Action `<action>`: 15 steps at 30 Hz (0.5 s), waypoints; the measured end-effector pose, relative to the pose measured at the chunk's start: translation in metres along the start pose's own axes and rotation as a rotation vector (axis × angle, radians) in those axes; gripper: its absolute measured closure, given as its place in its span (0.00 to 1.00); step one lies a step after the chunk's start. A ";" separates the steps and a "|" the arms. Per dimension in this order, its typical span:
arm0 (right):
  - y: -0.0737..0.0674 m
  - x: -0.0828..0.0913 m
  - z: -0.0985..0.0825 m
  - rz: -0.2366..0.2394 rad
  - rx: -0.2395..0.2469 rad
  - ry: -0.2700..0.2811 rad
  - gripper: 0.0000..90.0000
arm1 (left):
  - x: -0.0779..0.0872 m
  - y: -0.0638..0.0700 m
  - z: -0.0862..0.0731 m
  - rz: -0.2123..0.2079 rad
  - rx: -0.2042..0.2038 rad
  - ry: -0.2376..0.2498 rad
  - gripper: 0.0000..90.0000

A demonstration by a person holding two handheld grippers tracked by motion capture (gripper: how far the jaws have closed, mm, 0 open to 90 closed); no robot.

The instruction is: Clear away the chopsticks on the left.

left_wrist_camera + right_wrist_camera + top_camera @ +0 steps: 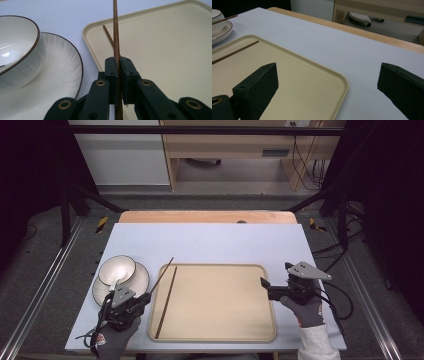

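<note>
The left tool (145, 298), jaws clamped tight on a chopstick (115, 37), sits at the tray's (220, 267) left edge; the right tool (263, 284), jaws spread wide, hovers at its right edge.

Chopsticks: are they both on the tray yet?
Halfway, it seems. One chopstick already lies on the tray. The left gripper is shut on the second chopstick, held above the tray's left edge. Left: setting it down. The right gripper waits open.
</note>
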State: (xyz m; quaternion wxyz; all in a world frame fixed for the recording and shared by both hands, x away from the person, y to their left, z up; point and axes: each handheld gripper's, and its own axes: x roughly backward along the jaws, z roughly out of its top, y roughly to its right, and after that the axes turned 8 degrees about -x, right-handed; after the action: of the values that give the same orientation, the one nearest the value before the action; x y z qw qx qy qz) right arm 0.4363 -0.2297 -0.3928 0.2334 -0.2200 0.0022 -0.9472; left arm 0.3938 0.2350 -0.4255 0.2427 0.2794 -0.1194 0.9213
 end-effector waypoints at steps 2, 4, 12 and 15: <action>0.000 0.000 0.000 0.001 -0.002 0.000 0.04 | -0.001 0.002 0.002 0.007 0.020 0.009 0.94; 0.000 0.000 0.000 0.002 -0.001 0.002 0.04 | -0.002 0.004 0.005 0.014 0.033 0.012 0.94; -0.001 0.002 0.001 0.010 -0.002 0.010 0.04 | -0.006 0.020 0.018 0.072 0.060 0.034 0.94; -0.002 0.003 0.001 0.011 -0.003 0.011 0.04 | -0.007 0.027 0.019 0.087 0.093 0.060 0.94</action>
State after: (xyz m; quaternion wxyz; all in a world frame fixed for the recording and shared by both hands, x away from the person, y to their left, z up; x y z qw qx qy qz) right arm 0.4341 -0.2292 -0.3905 0.2385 -0.2152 0.0060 -0.9470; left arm 0.3936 0.2029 -0.4163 0.1926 0.2573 -0.0813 0.9434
